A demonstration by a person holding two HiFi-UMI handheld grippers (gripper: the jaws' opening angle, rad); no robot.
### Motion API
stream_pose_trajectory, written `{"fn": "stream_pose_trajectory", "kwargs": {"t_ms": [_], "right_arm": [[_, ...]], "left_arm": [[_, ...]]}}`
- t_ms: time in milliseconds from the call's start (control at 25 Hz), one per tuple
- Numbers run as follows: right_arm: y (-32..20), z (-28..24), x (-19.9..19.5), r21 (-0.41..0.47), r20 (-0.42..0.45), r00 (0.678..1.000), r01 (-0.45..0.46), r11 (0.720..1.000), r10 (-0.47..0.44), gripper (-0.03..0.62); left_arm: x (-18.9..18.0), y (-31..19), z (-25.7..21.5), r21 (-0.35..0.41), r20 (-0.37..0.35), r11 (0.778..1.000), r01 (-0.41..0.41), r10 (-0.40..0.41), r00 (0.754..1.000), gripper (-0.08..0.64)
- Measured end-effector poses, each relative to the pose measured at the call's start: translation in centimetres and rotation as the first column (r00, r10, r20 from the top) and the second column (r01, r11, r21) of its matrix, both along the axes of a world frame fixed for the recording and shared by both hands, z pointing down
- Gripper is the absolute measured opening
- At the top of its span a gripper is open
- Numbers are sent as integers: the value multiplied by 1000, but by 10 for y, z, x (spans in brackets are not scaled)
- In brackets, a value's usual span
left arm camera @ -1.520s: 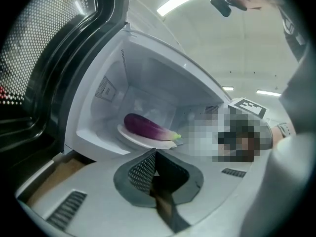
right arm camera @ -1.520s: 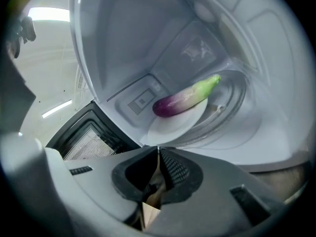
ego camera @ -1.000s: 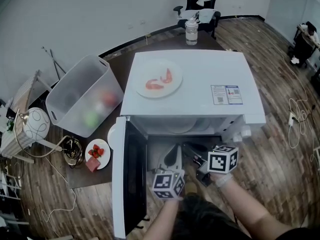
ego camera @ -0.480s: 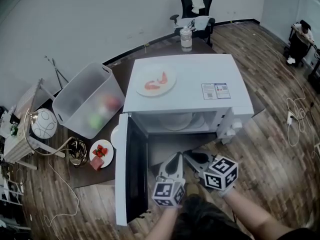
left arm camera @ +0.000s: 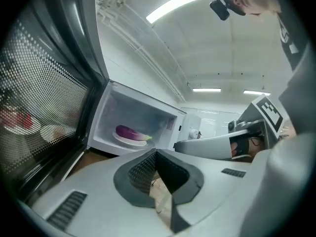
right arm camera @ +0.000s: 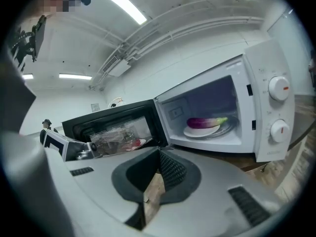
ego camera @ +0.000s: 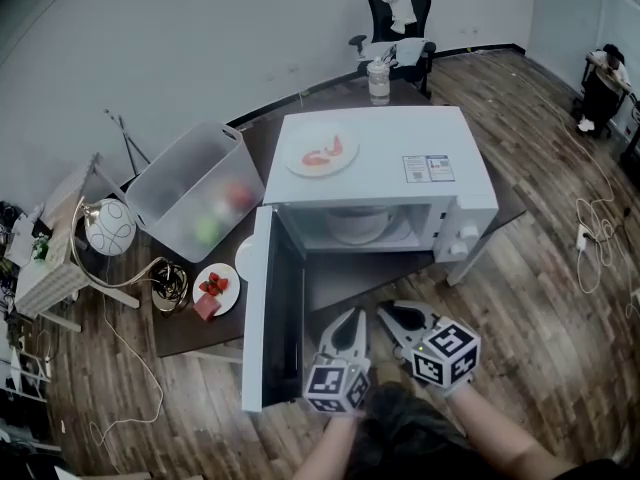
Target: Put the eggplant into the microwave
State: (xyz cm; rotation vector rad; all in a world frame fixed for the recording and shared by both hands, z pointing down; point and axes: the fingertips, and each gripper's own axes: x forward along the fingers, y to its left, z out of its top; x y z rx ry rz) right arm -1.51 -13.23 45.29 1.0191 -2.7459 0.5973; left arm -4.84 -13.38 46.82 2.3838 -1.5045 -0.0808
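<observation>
The right gripper (right arm camera: 158,156) has its jaws closed together with nothing between them, and it faces the white microwave (right arm camera: 261,73). The microwave's door (right arm camera: 116,125) stands open to the left. Inside, the purple eggplant (right arm camera: 205,122) lies on a white plate (right arm camera: 200,131). Blurred red shapes behind the door's mesh may be food.

The left hand-held gripper (ego camera: 349,318) and the right hand-held gripper (ego camera: 393,311) sit side by side at the near edge. Both point toward the far side, roughly level, jaws closed together and empty.
</observation>
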Motion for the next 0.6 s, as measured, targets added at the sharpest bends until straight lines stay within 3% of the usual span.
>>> {"fn": "stream_pose_trajectory", "kwargs": {"t_ms": [320,600], "right_arm": [[23,-15,1,24,17,999,-45,999,45,0],[40,-30,3,60,17,997,-74,995,73,0]], "left_arm": [[-4,23,-16,9,-42,1000,22,-22,999,0],[-3,41,-34,35,-10,999,-4,5,1000,0]]}}
